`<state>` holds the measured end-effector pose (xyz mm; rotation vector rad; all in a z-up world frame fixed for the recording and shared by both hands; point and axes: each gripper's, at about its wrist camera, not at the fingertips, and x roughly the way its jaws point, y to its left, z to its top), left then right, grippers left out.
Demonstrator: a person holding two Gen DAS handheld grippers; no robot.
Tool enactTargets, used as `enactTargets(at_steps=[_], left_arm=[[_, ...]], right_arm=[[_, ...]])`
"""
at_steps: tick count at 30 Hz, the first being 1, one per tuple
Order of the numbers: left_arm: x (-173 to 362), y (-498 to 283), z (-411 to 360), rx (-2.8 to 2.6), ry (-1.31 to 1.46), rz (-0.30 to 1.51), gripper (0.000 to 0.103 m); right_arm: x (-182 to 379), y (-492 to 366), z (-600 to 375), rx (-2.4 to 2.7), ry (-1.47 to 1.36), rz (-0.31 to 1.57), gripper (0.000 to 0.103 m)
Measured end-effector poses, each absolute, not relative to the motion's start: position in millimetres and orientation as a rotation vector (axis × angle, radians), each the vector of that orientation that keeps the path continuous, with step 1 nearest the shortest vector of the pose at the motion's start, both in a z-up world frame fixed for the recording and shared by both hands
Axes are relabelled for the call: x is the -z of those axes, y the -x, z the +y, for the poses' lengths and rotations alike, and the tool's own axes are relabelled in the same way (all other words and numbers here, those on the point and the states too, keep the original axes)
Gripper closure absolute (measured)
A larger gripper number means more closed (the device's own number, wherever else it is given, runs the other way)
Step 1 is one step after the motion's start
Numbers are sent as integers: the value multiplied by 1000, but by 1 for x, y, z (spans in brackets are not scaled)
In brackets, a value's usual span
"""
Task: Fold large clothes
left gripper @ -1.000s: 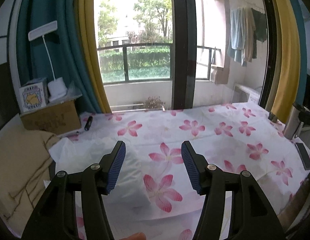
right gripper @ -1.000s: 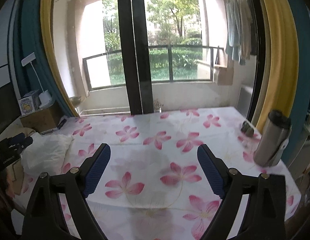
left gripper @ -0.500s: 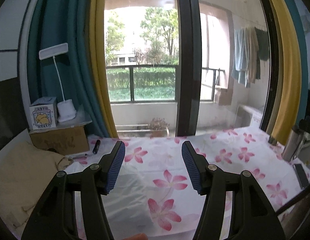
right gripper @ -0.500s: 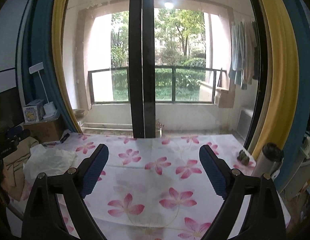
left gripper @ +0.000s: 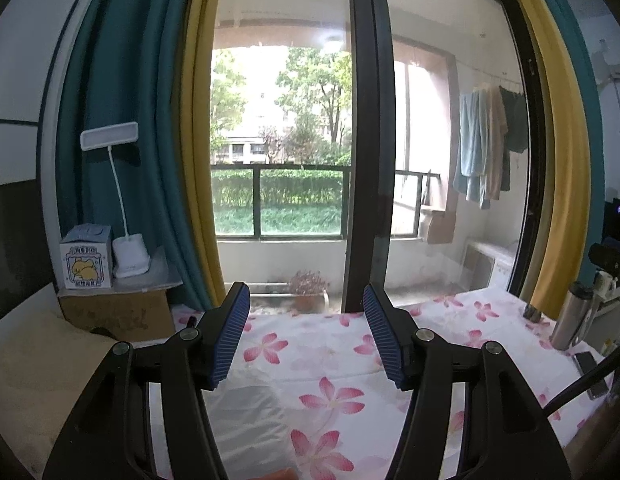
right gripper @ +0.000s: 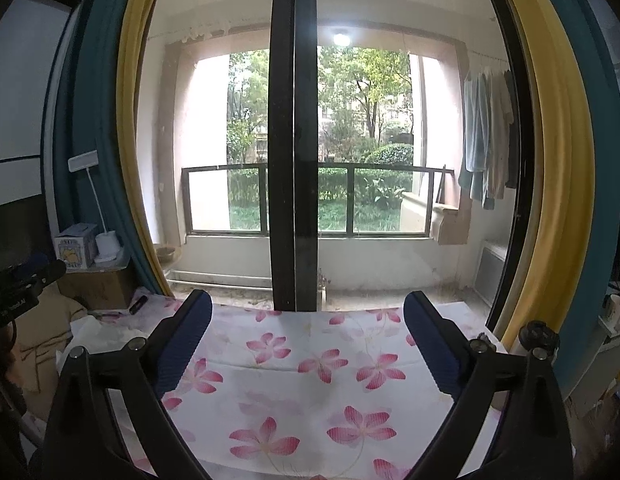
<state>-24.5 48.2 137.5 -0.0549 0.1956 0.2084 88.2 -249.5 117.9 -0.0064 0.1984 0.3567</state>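
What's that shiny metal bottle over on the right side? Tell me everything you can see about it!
The metal bottle is a tall, silvery flask that looks like steel, with a dark lid on top. It stands upright near the right edge of the flowered sheet; its bottom is hard to see, so I can't tell exactly what it rests on. A dark phone lies just in front of it. Nothing is holding it. In the right wrist view only its dark top peeks out behind a gripper finger.

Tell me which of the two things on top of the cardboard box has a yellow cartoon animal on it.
The small blue-and-white carton, standing left of the white lamp base; the lamp base is plain.
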Motion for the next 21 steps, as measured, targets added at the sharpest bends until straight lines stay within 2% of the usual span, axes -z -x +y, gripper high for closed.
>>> enactTargets(at_steps=[14,21], left_arm=[[-158,44,54,-147,66,110,38],[-157,56,65,-146,85,99,33]], right_arm=[[-144,-64,-242,-343,2,119,5],[-144,-59,-234,-358,-9,109,2]])
